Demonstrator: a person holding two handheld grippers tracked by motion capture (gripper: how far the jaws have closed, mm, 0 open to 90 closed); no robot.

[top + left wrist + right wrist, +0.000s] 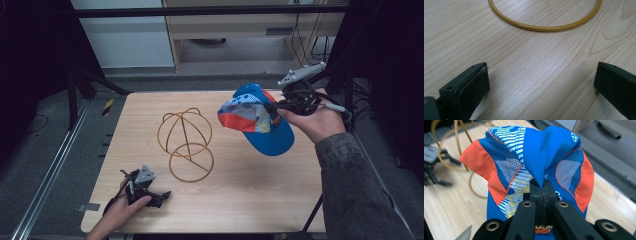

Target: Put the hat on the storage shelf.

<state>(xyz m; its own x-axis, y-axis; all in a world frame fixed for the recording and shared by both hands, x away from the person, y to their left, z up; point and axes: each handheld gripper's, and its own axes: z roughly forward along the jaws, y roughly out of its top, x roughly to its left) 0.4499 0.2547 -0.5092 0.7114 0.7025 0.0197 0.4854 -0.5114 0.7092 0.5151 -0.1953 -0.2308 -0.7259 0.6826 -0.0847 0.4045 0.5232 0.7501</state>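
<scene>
Right claw [541, 195] was clamped tight on a pinch of the blue cap [260, 122], held above the desk [250, 195] beside the wire stand [186, 145]; that thin fold of fabric might have slipped free, while the left claw [541, 82] rested open.

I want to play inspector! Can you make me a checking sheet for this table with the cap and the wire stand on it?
Surface: light wooden table, bare apart from the items below.
Job's things: blue and orange cap held up in the air, above the table's right side; golden wire hat stand standing near the middle, nothing on it.
Clutter: nothing seen.
Grippers: right gripper shut on a fold of the cap's blue cloth; left gripper open, low over the table's near left corner, nothing between its jaws.
Cables: some hang at the far right behind the table.
Surroundings: dark frame around the table, grey floor, pale cabinet behind.
</scene>
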